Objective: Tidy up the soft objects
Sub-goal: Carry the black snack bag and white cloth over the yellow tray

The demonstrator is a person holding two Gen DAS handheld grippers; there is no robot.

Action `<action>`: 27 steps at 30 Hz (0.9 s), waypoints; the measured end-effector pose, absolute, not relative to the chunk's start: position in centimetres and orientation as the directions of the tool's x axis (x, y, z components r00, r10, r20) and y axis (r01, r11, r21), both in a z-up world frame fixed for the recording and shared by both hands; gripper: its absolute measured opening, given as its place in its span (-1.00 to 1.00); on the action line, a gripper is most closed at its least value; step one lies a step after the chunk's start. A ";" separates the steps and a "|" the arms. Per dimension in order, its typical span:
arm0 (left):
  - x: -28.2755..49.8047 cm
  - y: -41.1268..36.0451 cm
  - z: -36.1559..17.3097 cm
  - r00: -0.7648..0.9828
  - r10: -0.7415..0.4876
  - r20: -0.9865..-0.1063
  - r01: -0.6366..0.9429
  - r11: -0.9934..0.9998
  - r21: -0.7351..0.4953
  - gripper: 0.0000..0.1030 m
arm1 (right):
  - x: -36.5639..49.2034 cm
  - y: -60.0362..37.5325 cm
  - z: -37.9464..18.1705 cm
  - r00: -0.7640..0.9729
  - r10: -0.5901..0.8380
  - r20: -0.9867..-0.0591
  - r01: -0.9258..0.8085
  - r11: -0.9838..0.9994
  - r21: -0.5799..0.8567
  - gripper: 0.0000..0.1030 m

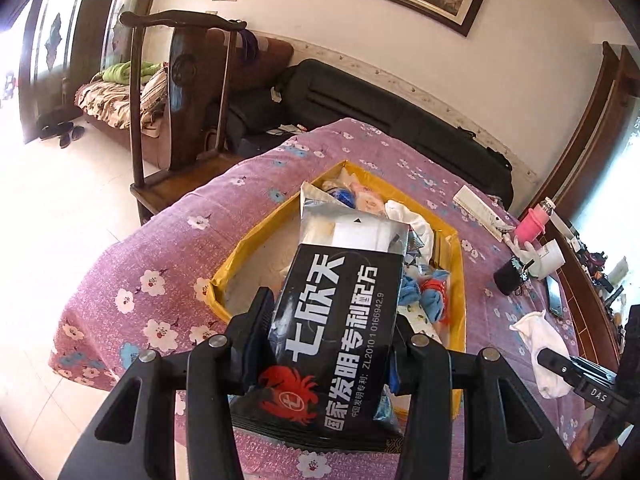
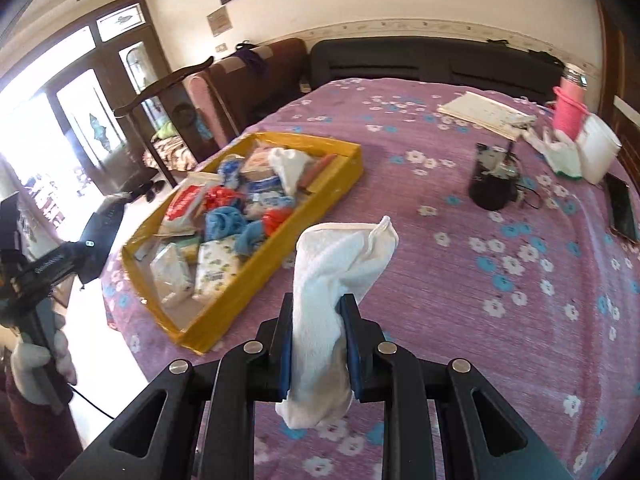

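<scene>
My left gripper [image 1: 332,320] is shut on a black and silver foil packet [image 1: 340,320] with white Chinese print and a red crab logo, held over the near end of the yellow tray [image 1: 256,236]. The tray lies on the purple flowered cloth and holds several soft packets, blue and red cloths and a white cloth. My right gripper [image 2: 318,310] is shut on a white sock [image 2: 332,280], held above the cloth to the right of the yellow tray [image 2: 320,196]. The sock [image 1: 540,344] also shows at the right of the left wrist view.
A pink bottle [image 2: 568,108], white cup [image 2: 598,148], black cup [image 2: 492,180], phone [image 2: 622,208] and notebook [image 2: 484,114] stand at the table's far right. A dark wooden chair [image 1: 180,92] stands left of the table, with a black sofa [image 1: 400,120] behind it.
</scene>
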State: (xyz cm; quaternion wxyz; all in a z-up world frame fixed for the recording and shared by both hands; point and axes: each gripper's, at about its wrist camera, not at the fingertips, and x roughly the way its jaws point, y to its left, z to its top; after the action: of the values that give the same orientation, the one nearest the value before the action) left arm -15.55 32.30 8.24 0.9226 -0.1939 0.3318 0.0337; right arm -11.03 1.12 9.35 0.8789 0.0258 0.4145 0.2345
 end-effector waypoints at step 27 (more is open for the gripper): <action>-10.8 33.3 7.0 0.733 0.147 -0.664 -0.263 0.962 -0.078 -0.11 | -5.8 16.4 7.7 0.316 0.618 -0.720 -0.550 0.738 0.391 -0.53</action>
State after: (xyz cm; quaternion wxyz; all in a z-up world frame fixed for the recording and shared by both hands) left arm -10.77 33.29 7.00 0.9273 -0.0833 0.3480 0.1104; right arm -5.81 16.44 7.73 0.8103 0.0366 0.4607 0.3603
